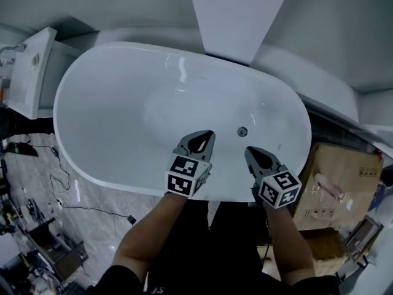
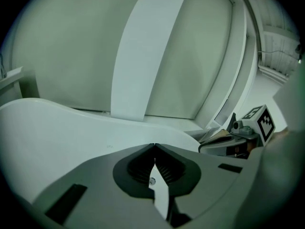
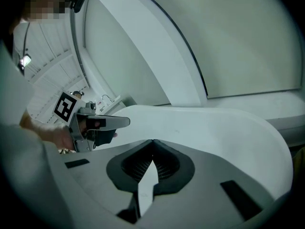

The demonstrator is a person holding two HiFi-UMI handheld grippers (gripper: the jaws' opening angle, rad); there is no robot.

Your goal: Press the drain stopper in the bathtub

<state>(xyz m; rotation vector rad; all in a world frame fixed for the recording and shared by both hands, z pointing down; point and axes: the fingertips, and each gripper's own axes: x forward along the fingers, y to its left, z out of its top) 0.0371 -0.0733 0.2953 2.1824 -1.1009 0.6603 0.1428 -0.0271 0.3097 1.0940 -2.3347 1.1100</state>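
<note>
A white oval bathtub (image 1: 110, 146) fills the head view. Its round metal drain stopper (image 1: 242, 131) sits on the tub floor toward the right end. My left gripper (image 1: 206, 134) hovers over the near rim, shut, its tips just left of the stopper. To the stopper's right and nearer me, my right gripper (image 1: 248, 150) is also shut and holds nothing. In the left gripper view the left gripper (image 2: 155, 146) has its tips touching above the tub wall (image 2: 57, 132). The right gripper (image 3: 153, 141) looks the same in its own view, with the left gripper (image 3: 125, 121) at its left.
A cardboard box (image 1: 334, 180) stands right of the tub. A white cabinet (image 1: 27, 72) stands at the far left. Cables and dark gear (image 1: 37, 226) lie on the marble floor at the lower left. A white slanted panel (image 1: 236, 11) rises behind the tub.
</note>
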